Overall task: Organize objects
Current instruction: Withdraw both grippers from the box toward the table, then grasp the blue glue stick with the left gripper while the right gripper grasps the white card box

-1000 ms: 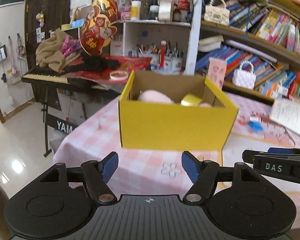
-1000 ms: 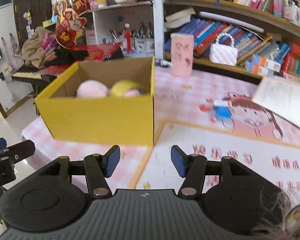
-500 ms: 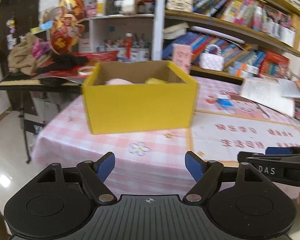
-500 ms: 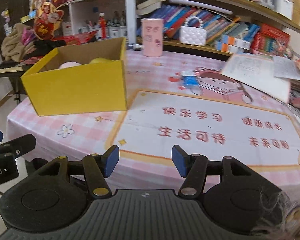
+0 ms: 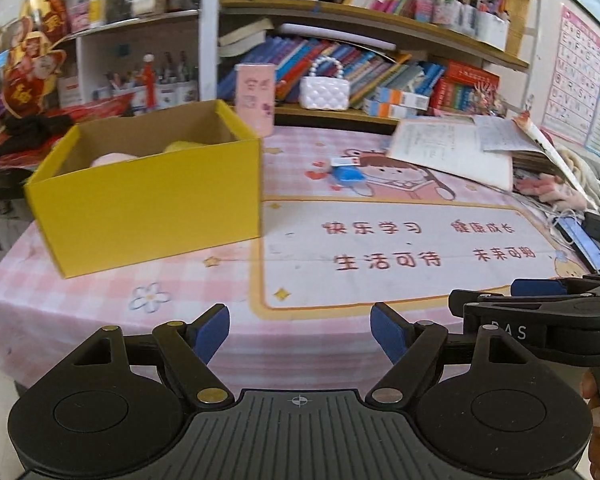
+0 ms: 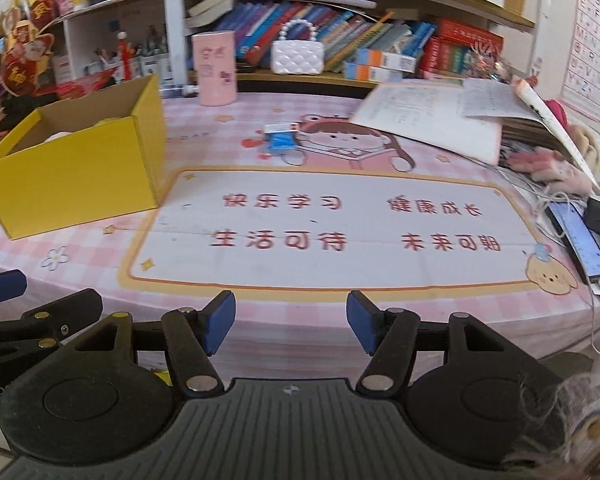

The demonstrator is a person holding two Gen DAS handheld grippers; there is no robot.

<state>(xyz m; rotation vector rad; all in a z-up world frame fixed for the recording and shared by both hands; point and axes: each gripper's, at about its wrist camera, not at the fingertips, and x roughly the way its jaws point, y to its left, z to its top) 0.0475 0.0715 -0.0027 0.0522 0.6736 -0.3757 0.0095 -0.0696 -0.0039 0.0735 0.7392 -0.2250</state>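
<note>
A yellow cardboard box (image 5: 148, 196) stands open on the left of the pink checked table; it also shows in the right wrist view (image 6: 80, 168). Inside lie a pink soft thing (image 5: 108, 160) and a yellow thing (image 5: 180, 146), both mostly hidden by the box wall. My left gripper (image 5: 299, 332) is open and empty, held back off the table's front edge. My right gripper (image 6: 291, 322) is open and empty, also off the front edge, to the right of the left one.
A small blue item (image 6: 282, 140) lies on the printed mat (image 6: 340, 224). A pink cylinder (image 6: 214, 68) and white handbag (image 6: 298, 54) stand at the back by the bookshelf. Papers (image 6: 432, 116), a phone (image 6: 580, 240) and cables crowd the right side.
Both grippers have pulled back from the box and swung right, so more of the table and mat shows. Both stay open and empty.
</note>
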